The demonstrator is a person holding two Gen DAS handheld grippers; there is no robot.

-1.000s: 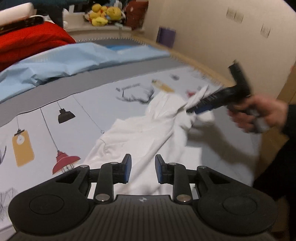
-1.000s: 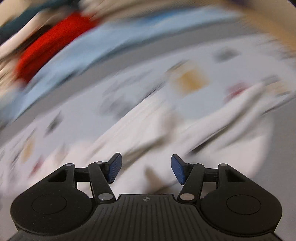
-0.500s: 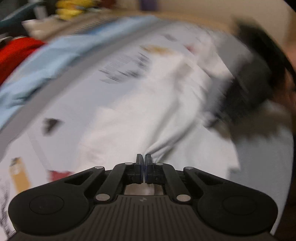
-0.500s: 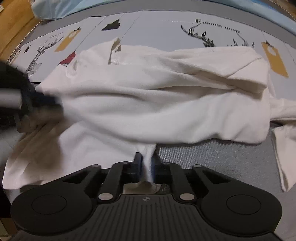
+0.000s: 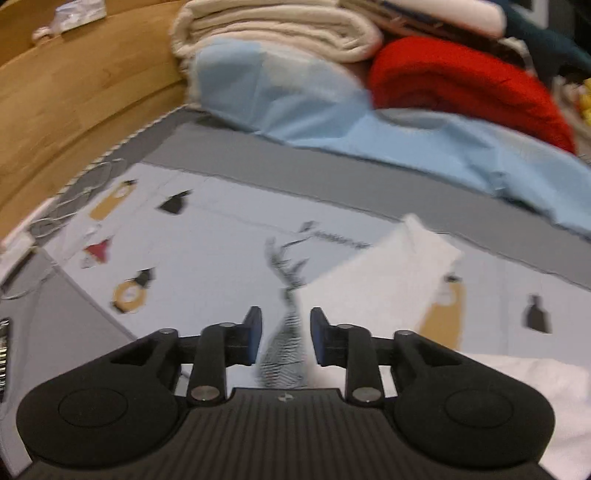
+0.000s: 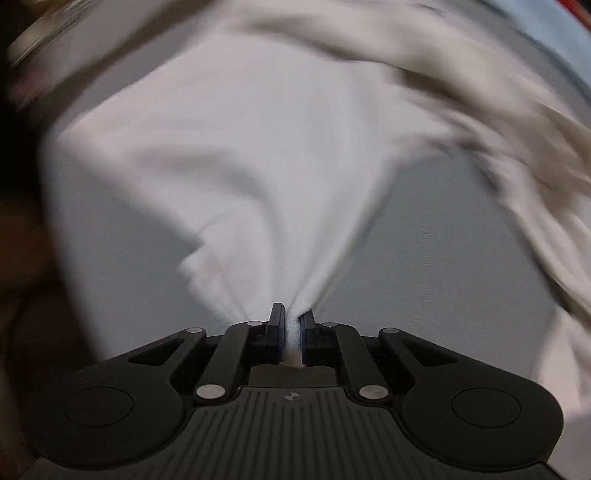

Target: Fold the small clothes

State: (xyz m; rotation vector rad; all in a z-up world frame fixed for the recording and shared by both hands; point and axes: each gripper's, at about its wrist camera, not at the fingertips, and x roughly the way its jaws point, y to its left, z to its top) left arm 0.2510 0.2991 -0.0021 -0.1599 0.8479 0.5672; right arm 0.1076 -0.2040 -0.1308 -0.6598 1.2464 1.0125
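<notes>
The right hand-held gripper [image 6: 291,328] is clamped on a bunched edge of the white garment [image 6: 240,147], and the cloth fans out from its pads in taut creases. That pinch at an edge reads as a way to drag or lift the fabric so it spreads before a fold; most of the garment lies beyond it over the grey bed [image 6: 443,258], though the blur hides how flat it sits.

The left hand-held gripper [image 5: 285,334] has its jaws parted and opening, with nothing pressed between them: only the printed sheet [image 5: 221,240] shows through the gap. A white corner of the garment [image 5: 388,280] lies just right of its fingers, and more white cloth sits low on the right. Having let go, this hand is probably free to take a new hold. Beyond are a blue cloth [image 5: 332,110], a red blanket [image 5: 461,81] and a cream blanket [image 5: 277,26] stacked against the wooden bed frame [image 5: 74,92].

A second ago the right jaws were wide apart and empty while the left pair stood about as open as now, both above the crumpled garment. Half a second ago both pairs were closed on white cloth (the left one nipped it at its near edge). Since then the left has released and swung toward the headboard end, while the right keeps its grip and has pulled the fabric tighter
</notes>
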